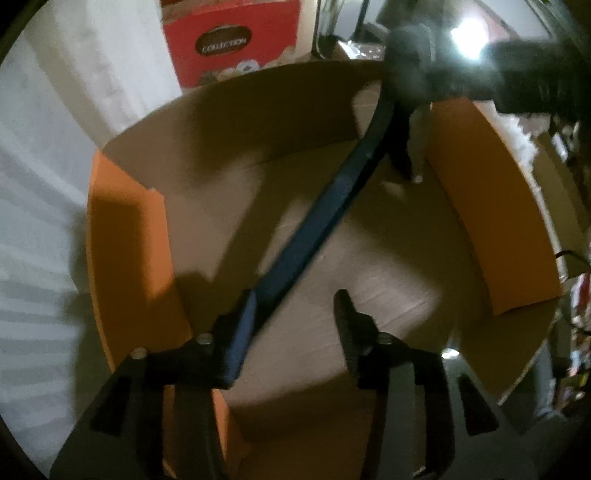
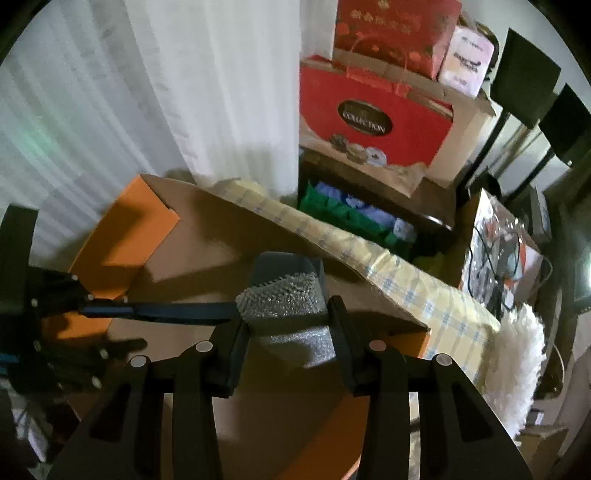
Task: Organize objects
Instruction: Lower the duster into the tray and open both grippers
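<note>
White curtain [image 2: 221, 92] behind; dark shelf [image 2: 424, 206] at right; dim room, bright lamp [image 1: 467, 35]

I'm counting one open cardboard box [image 1: 317, 258] with two orange flaps [image 1: 125, 236] showing, one blue-handled brush [image 1: 306, 229] — a single grey head [image 2: 288, 295] — two red gift boxes [image 2: 373, 118], one pink carton [image 2: 466, 59], and one fluffy white duster [image 2: 517, 350].

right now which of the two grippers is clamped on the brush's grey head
The right gripper: its pads squeeze the grey brush head; the left gripper stands open beside the blue handle.
</note>
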Available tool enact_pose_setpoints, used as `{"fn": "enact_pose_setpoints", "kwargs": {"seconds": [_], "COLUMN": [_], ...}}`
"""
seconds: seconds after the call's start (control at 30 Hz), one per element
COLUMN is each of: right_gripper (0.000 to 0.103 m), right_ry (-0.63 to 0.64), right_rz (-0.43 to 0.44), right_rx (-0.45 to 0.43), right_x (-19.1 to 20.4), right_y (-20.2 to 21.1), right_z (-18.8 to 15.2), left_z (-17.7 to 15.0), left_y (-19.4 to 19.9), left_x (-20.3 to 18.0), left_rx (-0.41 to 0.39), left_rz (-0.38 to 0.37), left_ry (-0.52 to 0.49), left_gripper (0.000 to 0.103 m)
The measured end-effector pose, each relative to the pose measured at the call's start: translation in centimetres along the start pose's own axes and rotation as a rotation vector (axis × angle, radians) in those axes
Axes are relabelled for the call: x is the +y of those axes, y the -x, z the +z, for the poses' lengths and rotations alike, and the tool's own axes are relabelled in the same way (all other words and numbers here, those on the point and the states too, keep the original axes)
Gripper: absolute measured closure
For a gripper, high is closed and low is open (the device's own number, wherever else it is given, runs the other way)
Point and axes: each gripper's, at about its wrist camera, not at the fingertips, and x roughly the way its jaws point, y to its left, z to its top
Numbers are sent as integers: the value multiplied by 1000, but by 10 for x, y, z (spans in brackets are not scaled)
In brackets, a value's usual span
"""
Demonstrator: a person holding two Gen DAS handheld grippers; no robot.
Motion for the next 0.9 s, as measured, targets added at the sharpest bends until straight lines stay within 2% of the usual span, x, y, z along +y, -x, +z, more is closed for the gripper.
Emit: {"fn": "enact_pose_setpoints", "kwargs": {"seconds": [0.1, 0.23, 0.47, 0.6, 0.7, 0.8, 0.9], "right_gripper": [62, 62, 62, 62, 62, 62, 61], "right_ry": [-15, -14, -122, -171, -188, -276, -326], "right_rz": [12, 15, 65, 70, 81, 62, 73], "right_rx": [52, 93, 218, 251, 284, 310, 314], "right_x": [4, 9, -10, -18, -21, -29, -37], "right_y": [-1, -1, -10, -18, -27, -34, -39], "right_z": [4, -3, -5, 1, -2, -5, -10], "left_z": [0, -1, -9, -12, -14, -15, -16], "left_y": [0, -3, -8, -16, -24, -33, -34], "left_x": [-10, -20, -35, -44, -47, -46, -45], "left_rx": [-16, -7, 13, 47, 74, 104, 105], "left_rz": [45, 23, 2, 55, 115, 164, 176], "left_ry": [-33, -73, -107, -141, -162, -165, -152], "left_gripper": [59, 57, 57, 57, 65, 70, 68]}}
